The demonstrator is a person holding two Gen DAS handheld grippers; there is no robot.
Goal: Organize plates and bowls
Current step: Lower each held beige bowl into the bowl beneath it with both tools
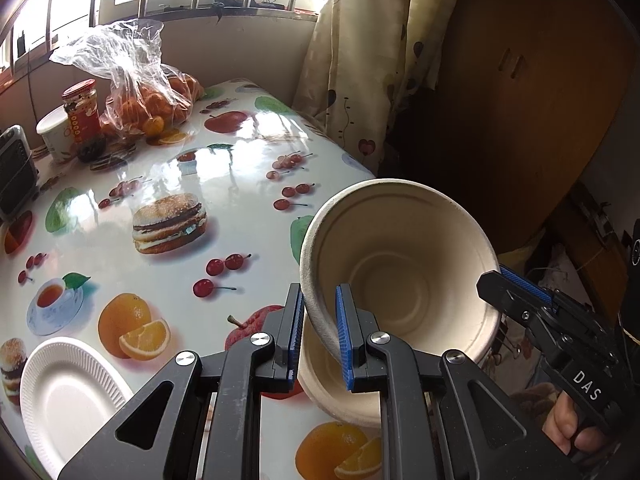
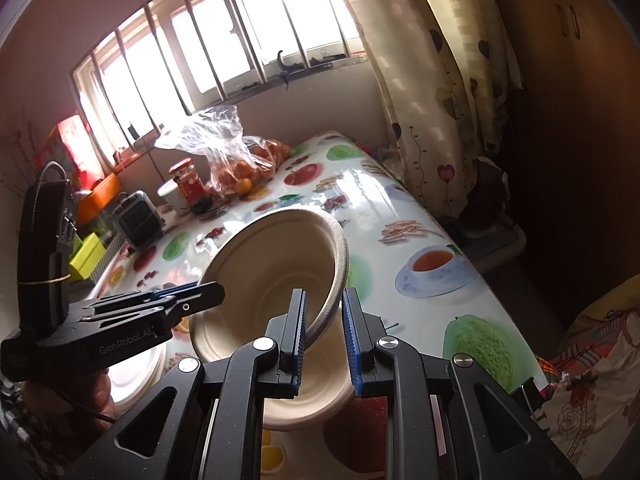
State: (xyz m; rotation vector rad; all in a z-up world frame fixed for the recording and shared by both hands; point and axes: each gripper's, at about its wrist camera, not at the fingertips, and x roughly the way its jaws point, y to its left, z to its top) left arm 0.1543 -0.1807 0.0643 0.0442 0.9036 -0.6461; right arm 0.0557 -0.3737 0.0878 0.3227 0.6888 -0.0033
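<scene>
A beige paper bowl [image 1: 400,268] is held tilted above the table, its opening toward the cameras. My left gripper [image 1: 320,328] is shut on its left rim. My right gripper [image 2: 325,326] is shut on the opposite rim of the same bowl [image 2: 272,272]; that gripper also shows in the left wrist view [image 1: 516,284]. A second beige bowl [image 1: 340,392] stands on the table right under the held one and shows in the right wrist view [image 2: 316,400]. A white ribbed paper plate [image 1: 68,396] lies at the near left of the table.
The table [image 1: 240,184] has a glossy fruit-print cover. At its far end stand a bag of oranges [image 1: 148,100], a red-lidded jar [image 1: 82,116], a white cup [image 1: 54,132] and a small grey appliance [image 1: 14,168]. A curtain [image 1: 360,60] hangs at the right.
</scene>
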